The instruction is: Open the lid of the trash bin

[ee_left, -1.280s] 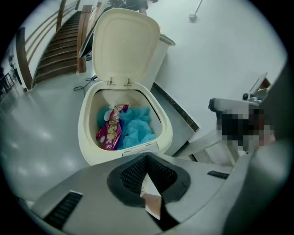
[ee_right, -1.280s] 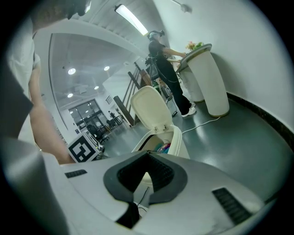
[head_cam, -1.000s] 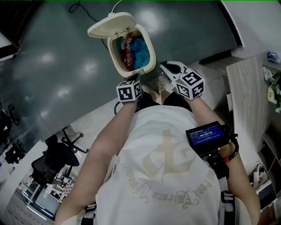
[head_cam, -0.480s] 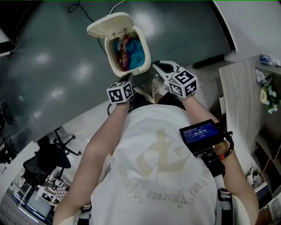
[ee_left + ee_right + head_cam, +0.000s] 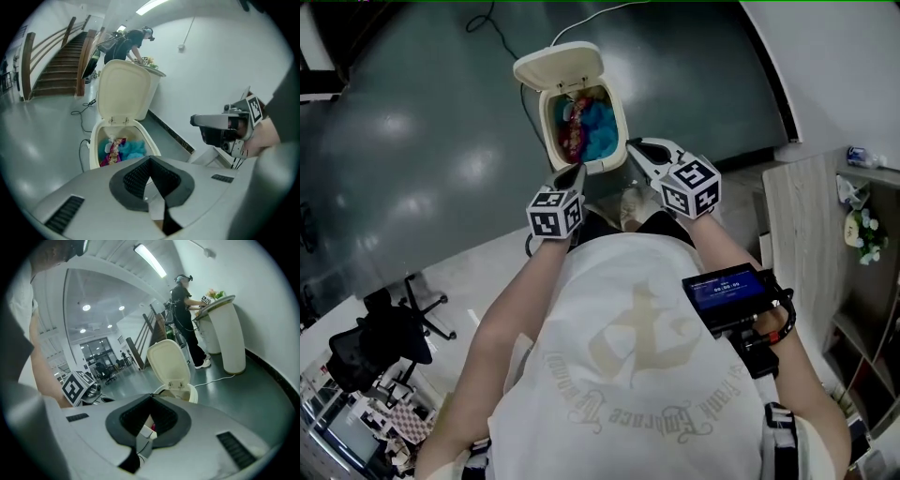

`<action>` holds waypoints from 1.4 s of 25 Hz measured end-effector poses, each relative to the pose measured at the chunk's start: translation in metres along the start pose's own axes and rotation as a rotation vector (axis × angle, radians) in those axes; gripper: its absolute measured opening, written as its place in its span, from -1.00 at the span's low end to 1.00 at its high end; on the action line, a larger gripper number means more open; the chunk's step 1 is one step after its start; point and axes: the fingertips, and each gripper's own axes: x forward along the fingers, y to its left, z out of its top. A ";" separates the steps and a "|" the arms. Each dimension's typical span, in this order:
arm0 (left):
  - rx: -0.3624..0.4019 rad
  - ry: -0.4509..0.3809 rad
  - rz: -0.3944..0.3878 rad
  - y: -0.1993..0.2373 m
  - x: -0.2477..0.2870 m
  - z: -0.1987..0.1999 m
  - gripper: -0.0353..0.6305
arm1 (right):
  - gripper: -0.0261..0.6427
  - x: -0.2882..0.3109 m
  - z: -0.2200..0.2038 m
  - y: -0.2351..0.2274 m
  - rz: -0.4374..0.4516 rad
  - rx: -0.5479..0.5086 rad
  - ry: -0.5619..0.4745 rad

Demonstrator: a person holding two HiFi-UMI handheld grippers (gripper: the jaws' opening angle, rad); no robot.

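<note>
Lid of the one trash bin stands flipped up, bin on the floor just beyond two tongs; left tongs and right tongs both pinched together, empty.

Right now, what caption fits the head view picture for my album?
Trash bin with lid flipped open, colourful rubbish inside; left gripper and right gripper, both shut, point at it.

Far ahead of the left fingers, to their left, we see a wooden staircase and a black cable on the floor. Well beyond the right fingers, a person leans on a white counter beneath a ceiling light strip.
</note>
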 end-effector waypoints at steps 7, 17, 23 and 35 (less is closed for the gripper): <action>0.036 -0.100 0.003 0.003 -0.043 0.028 -0.85 | -0.91 0.008 0.043 0.029 0.053 -0.076 -0.031; -0.035 -0.261 0.012 0.009 -0.115 0.061 -0.85 | -0.91 0.016 0.066 0.077 0.136 -0.159 -0.023; -0.053 -0.318 0.053 0.014 -0.124 0.072 -0.85 | -0.91 0.002 0.068 0.061 0.145 -0.159 -0.028; -0.042 -0.364 0.058 0.000 -0.127 0.081 -0.85 | -0.91 -0.014 0.071 0.049 0.146 -0.165 -0.061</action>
